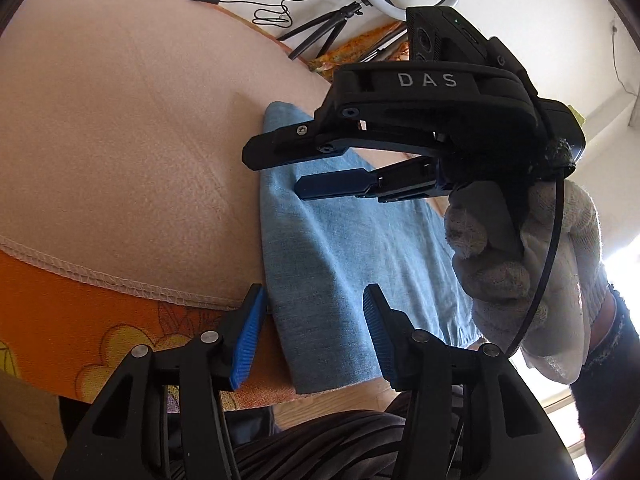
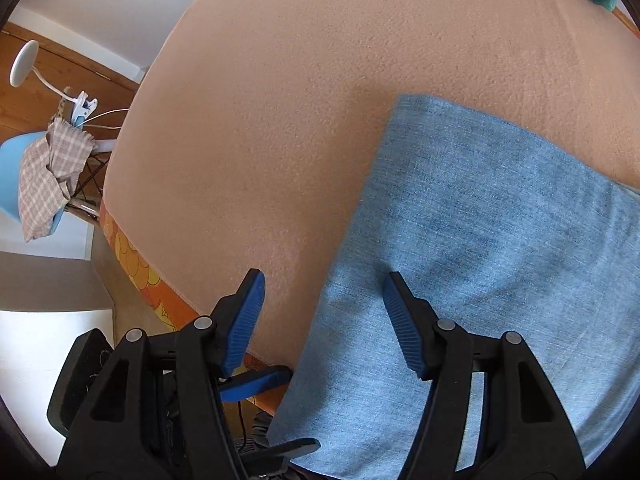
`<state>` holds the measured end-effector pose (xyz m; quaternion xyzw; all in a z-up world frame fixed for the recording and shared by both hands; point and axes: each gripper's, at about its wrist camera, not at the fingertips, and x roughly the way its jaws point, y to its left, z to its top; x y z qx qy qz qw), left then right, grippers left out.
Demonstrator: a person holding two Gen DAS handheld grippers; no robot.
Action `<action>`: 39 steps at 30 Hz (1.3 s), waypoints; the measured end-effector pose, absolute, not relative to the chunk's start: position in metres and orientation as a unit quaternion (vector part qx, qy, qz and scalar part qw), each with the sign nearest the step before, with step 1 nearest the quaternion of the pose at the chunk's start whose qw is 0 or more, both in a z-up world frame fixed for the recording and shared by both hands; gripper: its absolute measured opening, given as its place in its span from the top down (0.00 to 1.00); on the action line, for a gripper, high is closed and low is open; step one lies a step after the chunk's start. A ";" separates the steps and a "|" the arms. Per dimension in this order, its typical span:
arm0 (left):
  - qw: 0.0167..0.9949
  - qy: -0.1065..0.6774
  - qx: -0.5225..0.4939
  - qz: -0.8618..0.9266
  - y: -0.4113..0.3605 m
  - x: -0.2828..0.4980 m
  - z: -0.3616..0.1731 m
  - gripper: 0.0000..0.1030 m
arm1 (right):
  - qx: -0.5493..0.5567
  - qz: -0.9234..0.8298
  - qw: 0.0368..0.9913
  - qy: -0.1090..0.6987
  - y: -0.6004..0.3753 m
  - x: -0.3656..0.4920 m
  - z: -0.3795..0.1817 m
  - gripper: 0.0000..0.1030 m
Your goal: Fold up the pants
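The folded light-blue denim pants (image 1: 344, 248) lie flat on the peach fleece blanket (image 1: 120, 152) that covers the table, at its near edge, with one folded end hanging slightly past that edge. No container shows in either view. The only readable writing is "DAS" in white letters on the black body of the right gripper (image 1: 280, 170), seen in the left wrist view held by a hand in a white knit glove (image 1: 532, 272).

The left gripper (image 1: 314, 336) hovers over the near edge of the pants with its 2 blue-padded fingers (image 1: 248, 344) spread apart, holding nothing. The right gripper's jaws also stand apart and empty above the pants (image 2: 480, 240); in its own view 1 finger (image 2: 404, 328) sits over the denim and the other over bare blanket (image 2: 320, 100).

An orange floral cloth (image 1: 80, 312) shows under the blanket's stitched hem. A white ring light on a black tripod (image 1: 360, 4) stands beyond the far edge.
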<state>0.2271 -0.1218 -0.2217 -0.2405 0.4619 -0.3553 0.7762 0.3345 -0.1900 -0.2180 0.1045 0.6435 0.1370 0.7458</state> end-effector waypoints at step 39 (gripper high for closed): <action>0.759 0.422 -0.250 -0.428 -0.116 0.244 -0.246 0.88 | 0.204 0.073 0.811 0.543 -0.237 0.296 -0.179 0.94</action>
